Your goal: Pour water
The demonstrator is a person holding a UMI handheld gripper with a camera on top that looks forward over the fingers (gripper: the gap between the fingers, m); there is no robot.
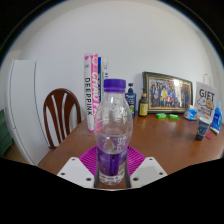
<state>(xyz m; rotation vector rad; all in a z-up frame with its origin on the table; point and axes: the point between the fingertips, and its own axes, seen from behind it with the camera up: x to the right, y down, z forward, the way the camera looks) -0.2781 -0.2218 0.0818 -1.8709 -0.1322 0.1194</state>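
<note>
A clear plastic water bottle (112, 130) with a purple cap stands upright between my fingers, its base low down near the gripper body. It holds water up to about its shoulder. My gripper (112, 166) is shut on the bottle, with the magenta pads (90, 160) pressed against its lower sides. Behind it lies the brown wooden table (170, 142). No cup or other vessel for the water is in view.
At the table's back stand tall pink and white boxes (91, 88), a small dark bottle (130, 100), a framed picture (167, 92) and a white and blue carton (206, 105). A wooden chair (60, 110) stands beyond the table's left side, against a white wall.
</note>
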